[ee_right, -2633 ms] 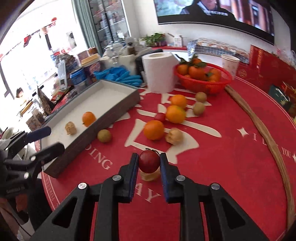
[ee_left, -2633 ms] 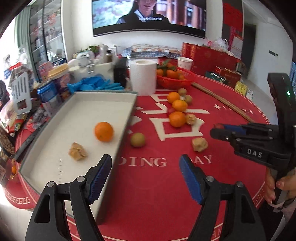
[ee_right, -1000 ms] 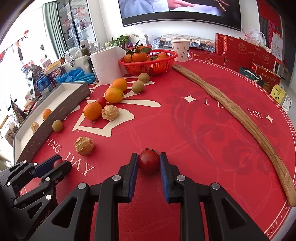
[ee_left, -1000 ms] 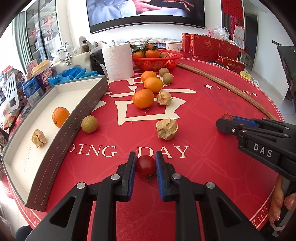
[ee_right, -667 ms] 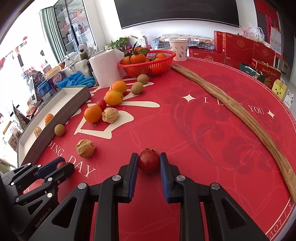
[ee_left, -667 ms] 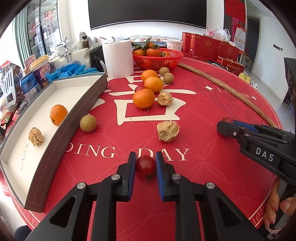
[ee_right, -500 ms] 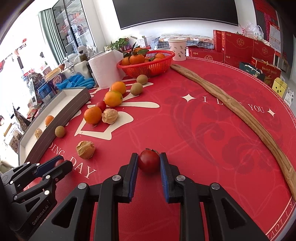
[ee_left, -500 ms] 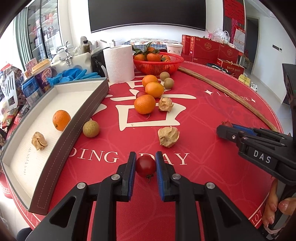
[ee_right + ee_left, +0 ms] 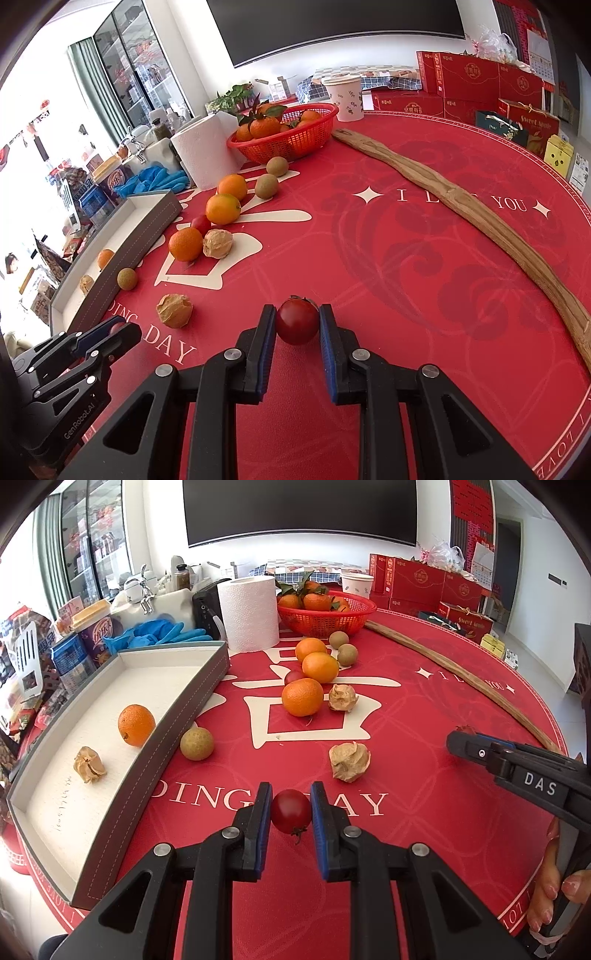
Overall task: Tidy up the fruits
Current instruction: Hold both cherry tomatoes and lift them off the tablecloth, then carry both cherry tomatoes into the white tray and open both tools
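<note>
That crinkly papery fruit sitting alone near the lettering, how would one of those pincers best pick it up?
Probably from above, jaws spanning the widest middle of the husked fruit, closing gently. It sits alone on the red tablecloth with open cloth on every side, so either pad has room. The husk looks thin and crumpled, with a pointed end; pinching there would likely crush or slip.

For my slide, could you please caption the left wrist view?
Left gripper clamps a cherry tomato above the red table, beside a tray holding an orange.
</note>
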Demonstrator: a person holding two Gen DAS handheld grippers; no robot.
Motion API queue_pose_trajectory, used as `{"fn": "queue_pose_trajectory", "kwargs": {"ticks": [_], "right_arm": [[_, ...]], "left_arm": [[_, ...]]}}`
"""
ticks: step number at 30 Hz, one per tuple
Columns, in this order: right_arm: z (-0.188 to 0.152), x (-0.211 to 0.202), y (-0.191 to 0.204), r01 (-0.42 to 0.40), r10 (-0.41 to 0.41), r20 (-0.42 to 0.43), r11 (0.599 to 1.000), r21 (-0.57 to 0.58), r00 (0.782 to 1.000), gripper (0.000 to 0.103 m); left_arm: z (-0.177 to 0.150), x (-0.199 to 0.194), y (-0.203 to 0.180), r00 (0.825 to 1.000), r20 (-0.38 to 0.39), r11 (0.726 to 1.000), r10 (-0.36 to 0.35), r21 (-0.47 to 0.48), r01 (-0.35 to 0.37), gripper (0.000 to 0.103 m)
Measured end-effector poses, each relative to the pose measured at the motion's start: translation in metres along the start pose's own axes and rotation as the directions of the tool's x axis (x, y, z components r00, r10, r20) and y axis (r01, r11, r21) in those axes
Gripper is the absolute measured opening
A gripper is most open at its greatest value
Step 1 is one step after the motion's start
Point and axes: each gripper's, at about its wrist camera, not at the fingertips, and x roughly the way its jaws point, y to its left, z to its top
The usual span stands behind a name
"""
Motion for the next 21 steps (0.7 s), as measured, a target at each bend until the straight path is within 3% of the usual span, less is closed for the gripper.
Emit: {"fn": "queue_pose_trajectory", "kwargs": {"ticks": [11,21], "right_arm": [[0.004,-0.009,-0.003,-0.078,0.076,0.042,0.996,0.036,0.996,0.024],[0.008,-0.003,0.011,-0.124,0.124,0.02,0.992,0.013,0.992,0.024]], "left_arm": [[0.008,-0.013,0.027,0.999,0.024,0.998,0.041,-0.052,-0.039,0.023],[0.015,-0.026,0.079,0.992,0.05,0.985,0.114,-0.136,-0.107,0.023]]}}
